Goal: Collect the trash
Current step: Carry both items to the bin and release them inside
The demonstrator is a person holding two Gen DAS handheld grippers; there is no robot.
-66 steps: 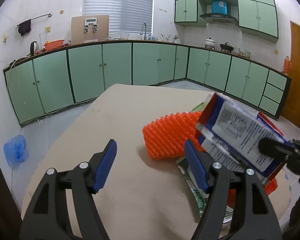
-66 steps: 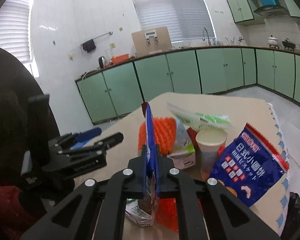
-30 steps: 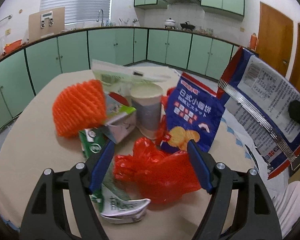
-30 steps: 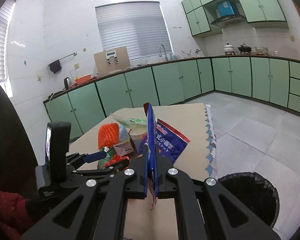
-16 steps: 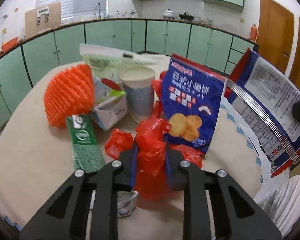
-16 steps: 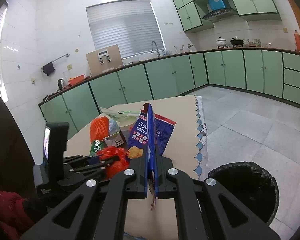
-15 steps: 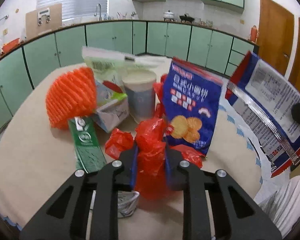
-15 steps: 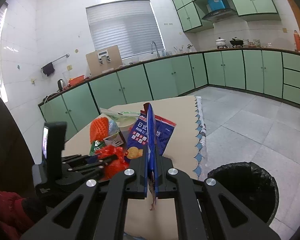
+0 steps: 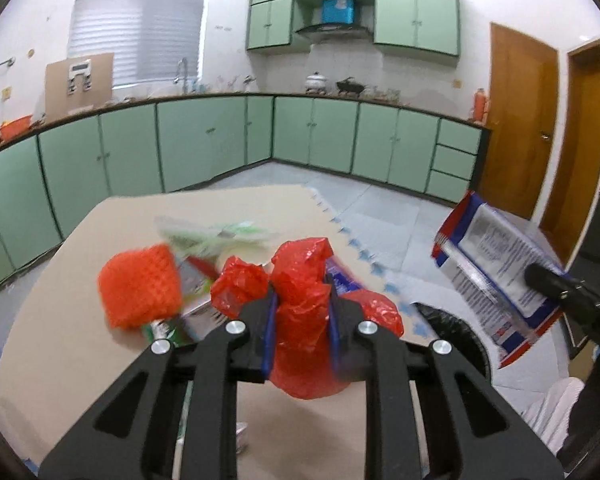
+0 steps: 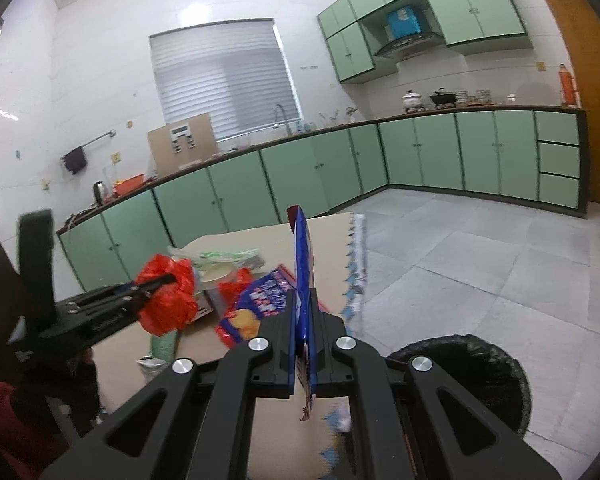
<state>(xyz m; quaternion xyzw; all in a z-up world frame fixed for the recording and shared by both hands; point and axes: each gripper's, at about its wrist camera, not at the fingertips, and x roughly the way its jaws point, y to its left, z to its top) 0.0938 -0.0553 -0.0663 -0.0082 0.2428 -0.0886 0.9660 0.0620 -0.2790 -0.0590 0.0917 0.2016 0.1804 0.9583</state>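
Note:
My left gripper [image 9: 300, 300] is shut on a crumpled red plastic bag [image 9: 304, 276], lifted above the beige table [image 9: 100, 232]. From the right wrist view the same red plastic bag [image 10: 166, 300] hangs at the left gripper's tips [image 10: 168, 280]. My right gripper [image 10: 302, 300] is shut on a flat blue snack wrapper [image 10: 301, 248], held edge-on near the table's right edge; that wrapper [image 9: 496, 264] shows at the right of the left wrist view. A black-lined trash bin [image 10: 460, 376] stands on the floor below right.
Left on the table are an orange foam net [image 9: 140, 284], a paper cup [image 10: 216, 274], a blue chip bag [image 10: 256, 300], a green wrapper [image 10: 164, 340] and a clear green-printed bag [image 9: 216, 232]. Green cabinets [image 9: 204, 140] line the walls.
The left gripper closed on the red plastic bag, then lifted it off the table. The right gripper carried the blue wrapper sideways, and the trash bin looms larger below it.

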